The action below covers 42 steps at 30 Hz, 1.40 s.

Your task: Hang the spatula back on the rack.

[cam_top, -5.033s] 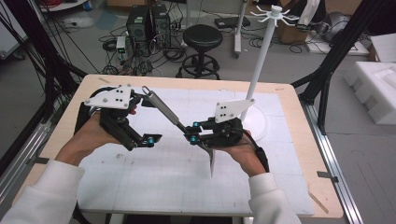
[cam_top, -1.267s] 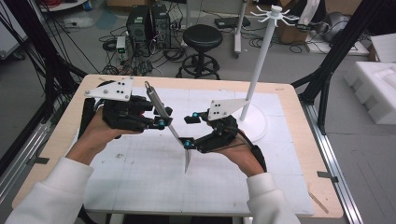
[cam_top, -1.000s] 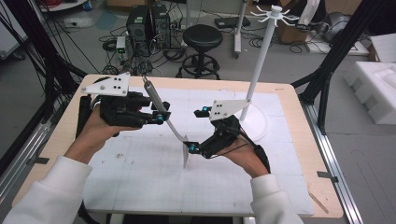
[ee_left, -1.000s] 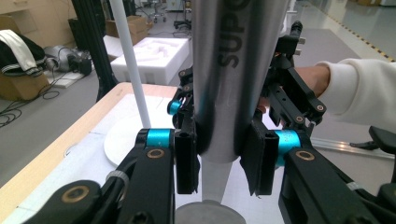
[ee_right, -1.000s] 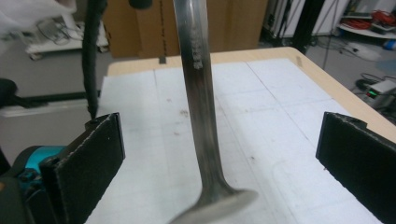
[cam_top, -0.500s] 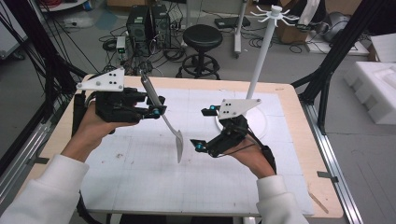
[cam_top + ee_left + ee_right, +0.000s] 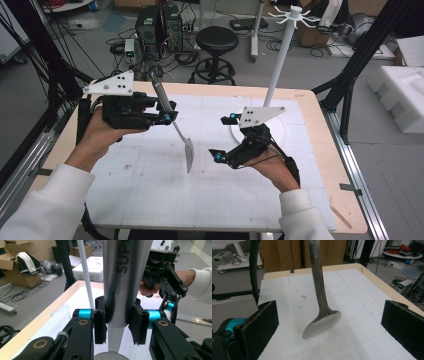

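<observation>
- The left gripper [image 7: 167, 117] pinched the handle of a metal spoon [image 7: 188, 156], its pads pressed on both sides of the handle.
- The spoon hung in the air over the white mat [image 7: 150, 200], bowl end down, clear of the surface.
- The right gripper [image 7: 223, 137] stood with jaws spread wide, just beside the spoon's bowl and not touching it.
- A white stand [image 7: 280, 55] rose behind the right hand.
</observation>
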Each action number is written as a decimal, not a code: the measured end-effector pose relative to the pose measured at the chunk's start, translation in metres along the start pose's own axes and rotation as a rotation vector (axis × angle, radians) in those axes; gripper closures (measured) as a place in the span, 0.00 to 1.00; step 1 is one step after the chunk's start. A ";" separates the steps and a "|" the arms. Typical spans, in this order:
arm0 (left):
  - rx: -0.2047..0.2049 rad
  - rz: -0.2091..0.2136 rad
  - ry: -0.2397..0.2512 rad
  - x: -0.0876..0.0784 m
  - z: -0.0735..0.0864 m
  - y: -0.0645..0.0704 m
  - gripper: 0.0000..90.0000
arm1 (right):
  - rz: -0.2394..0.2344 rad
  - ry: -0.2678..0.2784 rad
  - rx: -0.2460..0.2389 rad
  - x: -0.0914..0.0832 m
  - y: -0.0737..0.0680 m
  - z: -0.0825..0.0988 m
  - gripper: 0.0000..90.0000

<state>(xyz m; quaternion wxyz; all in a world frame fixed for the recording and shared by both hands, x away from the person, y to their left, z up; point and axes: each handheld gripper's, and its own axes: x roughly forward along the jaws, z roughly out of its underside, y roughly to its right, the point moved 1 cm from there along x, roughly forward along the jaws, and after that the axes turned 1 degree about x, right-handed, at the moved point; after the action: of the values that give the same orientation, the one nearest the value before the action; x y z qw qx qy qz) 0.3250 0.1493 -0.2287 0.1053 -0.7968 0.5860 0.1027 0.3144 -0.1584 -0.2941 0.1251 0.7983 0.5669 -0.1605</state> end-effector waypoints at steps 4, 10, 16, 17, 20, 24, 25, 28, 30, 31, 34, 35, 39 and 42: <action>-0.005 -0.008 -0.005 0.001 -0.001 0.000 0.76 | 0.000 0.003 0.008 -0.001 0.001 0.000 0.00; -0.014 -0.048 -0.017 0.003 -0.002 0.000 0.77 | 0.004 0.004 0.007 -0.002 0.001 0.000 0.00; -0.041 -0.093 -0.049 0.011 -0.006 0.001 0.76 | 0.024 0.016 -0.004 -0.004 0.002 -0.007 0.00; -0.041 -0.093 -0.049 0.011 -0.006 0.001 0.77 | 0.028 0.013 -0.002 -0.005 0.002 -0.008 0.00; -0.046 -0.129 -0.072 0.015 -0.009 -0.001 0.76 | 0.035 0.019 -0.003 -0.007 0.003 -0.013 0.00; -0.062 -0.157 -0.087 0.017 -0.013 -0.002 0.77 | 0.048 0.026 -0.007 -0.010 0.006 -0.019 0.00; -0.065 -0.166 -0.091 0.018 -0.014 -0.003 0.77 | 0.048 0.026 -0.007 -0.010 0.006 -0.019 0.00; -0.079 -0.178 -0.088 0.020 -0.017 -0.004 0.77 | 0.056 0.040 -0.001 -0.014 0.008 -0.026 0.00; -0.089 -0.180 -0.087 0.022 -0.018 -0.006 0.76 | 0.063 0.051 0.004 -0.017 0.009 -0.029 0.00; -0.091 -0.178 -0.091 0.022 -0.019 -0.007 0.77 | 0.066 0.054 0.008 -0.018 0.009 -0.030 0.00; -0.109 -0.181 -0.095 0.025 -0.020 -0.008 0.77 | 0.071 0.066 0.014 -0.021 0.012 -0.033 0.00; -0.109 -0.181 -0.095 0.025 -0.020 -0.008 0.77 | 0.071 0.066 0.014 -0.021 0.012 -0.033 0.00; -0.113 -0.177 -0.116 0.030 -0.021 -0.010 0.77 | 0.077 0.075 0.031 -0.026 0.015 -0.039 0.00; -0.113 -0.168 -0.134 0.032 -0.023 -0.011 0.77 | 0.080 0.066 0.030 -0.027 0.017 -0.043 0.00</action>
<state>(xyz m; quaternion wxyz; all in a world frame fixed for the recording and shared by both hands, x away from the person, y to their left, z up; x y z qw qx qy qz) 0.3460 0.1167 -0.2159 0.1075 -0.8390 0.5022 0.1796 0.3270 -0.1704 -0.2433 0.1007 0.8269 0.5359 -0.1374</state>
